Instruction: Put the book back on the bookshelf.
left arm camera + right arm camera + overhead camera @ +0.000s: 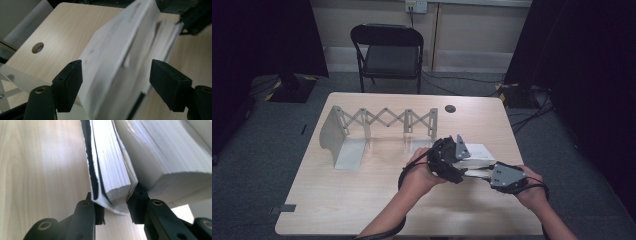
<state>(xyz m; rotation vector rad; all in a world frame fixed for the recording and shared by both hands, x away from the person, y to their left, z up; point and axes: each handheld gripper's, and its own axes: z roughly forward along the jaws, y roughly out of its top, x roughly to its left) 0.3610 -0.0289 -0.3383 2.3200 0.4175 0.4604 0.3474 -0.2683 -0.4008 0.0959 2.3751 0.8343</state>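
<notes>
We see the wooden table (362, 190) filling the middle of the high view, its near edge along the bottom and its far edge below a black folding chair (388, 52) at the upper centre. The lower left of the tabletop lies bare, giving open room there. On the left half stands a white expanding rack (362, 132), its scissor lattice running along the far side, and a round cable hole (450, 108) sits near the far edge.

Right of centre we find the books (477, 155), white, close to the table's right edge. In our right gripper view, the right gripper (115, 203) clamps one book (110, 172) by its lower corner, pads pressed on cover and pages, with a thicker book just beside it. Our left gripper (116, 82) stands about half open astride a tilted book (117, 50), with a clear gap at the right pad.
</notes>
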